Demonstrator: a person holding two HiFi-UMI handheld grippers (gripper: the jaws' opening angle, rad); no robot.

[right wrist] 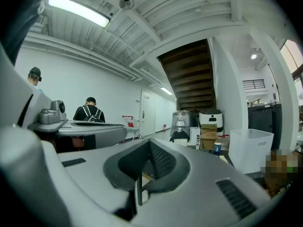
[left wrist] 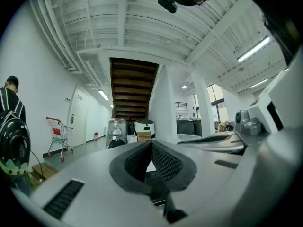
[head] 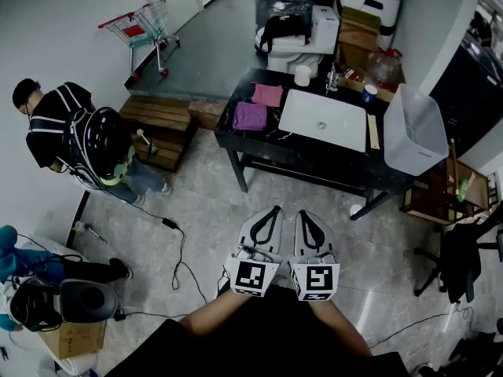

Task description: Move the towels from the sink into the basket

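Two folded towels lie on the black counter left of the white sink [head: 346, 132]: a pink towel [head: 268, 94] behind a purple towel [head: 251, 116]. A white plastic basket [head: 413, 129] stands on the counter's right end, and the basket [right wrist: 251, 150] also shows in the right gripper view. My left gripper [head: 273, 210] and right gripper [head: 303, 214] are side by side close to my body, well short of the table and over the floor. Both are shut with nothing in them; the left gripper [left wrist: 151, 144] and right gripper [right wrist: 149, 144] show their jaws closed together.
A person with a backpack [head: 71, 136] stands at the left by wooden steps [head: 161, 124]. Behind the table are a toilet [head: 302, 42] and a shopping cart [head: 145, 23]. A cable [head: 177, 250] runs over the floor. A black chair [head: 464, 258] stands at the right.
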